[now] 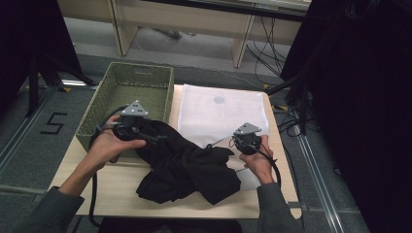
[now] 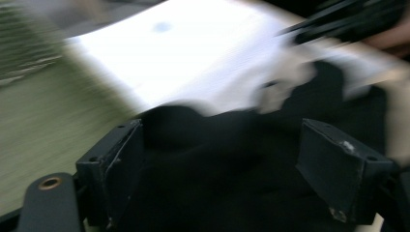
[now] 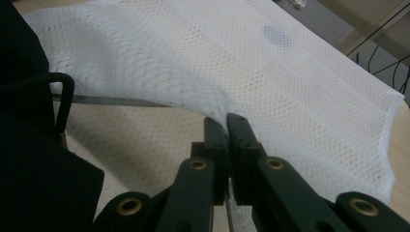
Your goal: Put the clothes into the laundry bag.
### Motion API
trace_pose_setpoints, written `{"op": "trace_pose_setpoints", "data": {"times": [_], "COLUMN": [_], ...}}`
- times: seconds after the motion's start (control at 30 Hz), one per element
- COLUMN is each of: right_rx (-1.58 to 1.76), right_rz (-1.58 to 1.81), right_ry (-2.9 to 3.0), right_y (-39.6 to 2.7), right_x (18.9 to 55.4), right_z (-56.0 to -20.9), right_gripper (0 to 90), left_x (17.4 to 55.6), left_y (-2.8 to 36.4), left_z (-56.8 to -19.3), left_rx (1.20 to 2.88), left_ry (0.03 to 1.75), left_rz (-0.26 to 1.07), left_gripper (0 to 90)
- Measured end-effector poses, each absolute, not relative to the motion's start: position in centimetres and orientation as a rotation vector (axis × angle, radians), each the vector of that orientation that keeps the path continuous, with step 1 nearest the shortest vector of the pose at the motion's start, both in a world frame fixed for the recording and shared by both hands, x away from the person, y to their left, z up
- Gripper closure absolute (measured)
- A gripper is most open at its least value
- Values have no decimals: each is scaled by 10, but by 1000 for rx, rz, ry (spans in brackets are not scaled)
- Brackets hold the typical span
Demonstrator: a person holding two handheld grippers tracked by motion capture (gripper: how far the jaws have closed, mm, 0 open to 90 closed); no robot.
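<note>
White mesh laundry bag [image 1: 221, 114], flat on the far right part of the pale wood surface [image 1: 116, 187], its near edge lifted and pinched between the closed jaws of the right tool [image 3: 227, 126]. Black garment [image 1: 187, 165], 1 item, crumpled at the centre of the surface, partly overlapping the bag's near edge. Left tool [image 2: 222, 164] above the garment's left end, jaws wide apart with nothing clamped between them. Green woven basket [image 1: 160, 77] at far left.
</note>
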State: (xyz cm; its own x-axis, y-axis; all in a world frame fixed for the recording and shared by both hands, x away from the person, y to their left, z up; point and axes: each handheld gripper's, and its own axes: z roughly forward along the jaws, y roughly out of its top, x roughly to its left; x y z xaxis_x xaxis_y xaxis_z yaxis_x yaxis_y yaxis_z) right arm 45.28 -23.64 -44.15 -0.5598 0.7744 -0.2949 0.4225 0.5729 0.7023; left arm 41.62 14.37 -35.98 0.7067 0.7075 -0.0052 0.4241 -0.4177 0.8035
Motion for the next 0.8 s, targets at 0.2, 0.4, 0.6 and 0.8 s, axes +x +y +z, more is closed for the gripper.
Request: {"op": "trace_pose_setpoints", "data": {"times": [0.2,0.4,0.6,0.8], "right_rx": [949,953,954,934], "right_rz": [769,771,769,762], "right_ry": [2216,2214,2214,2208], "right_y": [-236,-236,-236,-237], "right_x": [453,453,453,454], "right_z": [-442,-443,-443,-442], "right_gripper": [882,879,880,884], "left_x": [438,448,436,389], "left_y": [168,168,159,103], "left_z": [-388,-410,-398,-359], "left_rx": [2078,2020,1947,1902], "left_ry": [996,1018,933,660], "left_rz": [371,213,249,223], "left_gripper": [153,352,837,839]}}
